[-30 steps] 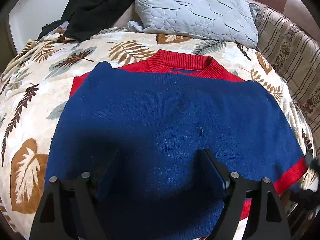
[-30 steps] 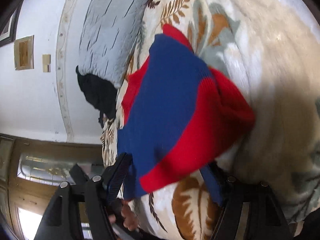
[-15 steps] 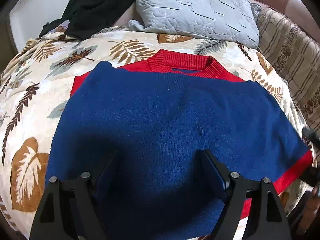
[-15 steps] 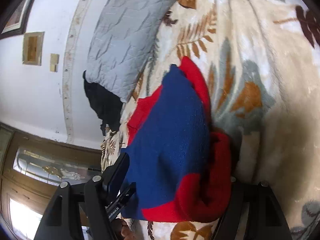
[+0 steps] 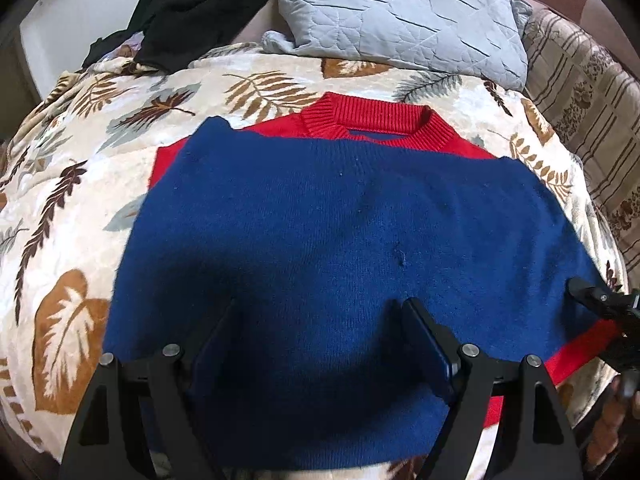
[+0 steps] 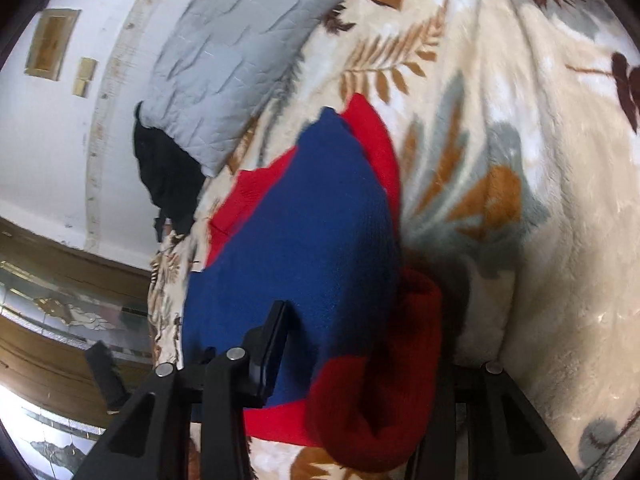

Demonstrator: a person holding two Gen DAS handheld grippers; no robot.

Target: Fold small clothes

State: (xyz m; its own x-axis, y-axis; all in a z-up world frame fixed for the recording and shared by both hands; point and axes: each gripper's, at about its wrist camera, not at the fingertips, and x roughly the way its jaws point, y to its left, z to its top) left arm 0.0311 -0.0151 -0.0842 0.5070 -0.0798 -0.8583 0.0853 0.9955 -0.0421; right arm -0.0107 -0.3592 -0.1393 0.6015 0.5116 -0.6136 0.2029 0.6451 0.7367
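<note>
My left gripper point(image 5: 316, 344) wide apart over the blue and red sweater point(image 5: 340, 240), no readable label; my right gripper point(image 6: 352, 360) wide, red cuff point(image 6: 376, 392) between its fingers, on leaf blanket point(image 5: 72, 184)

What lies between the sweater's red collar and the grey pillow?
Only bare leaf-print blanket separates red collar and grey pillow, seen in the left wrist view.

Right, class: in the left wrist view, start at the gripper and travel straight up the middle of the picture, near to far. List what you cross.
Left gripper → blue body of the sweater → red ribbed collar → leaf-print blanket → grey quilted pillow.
</note>
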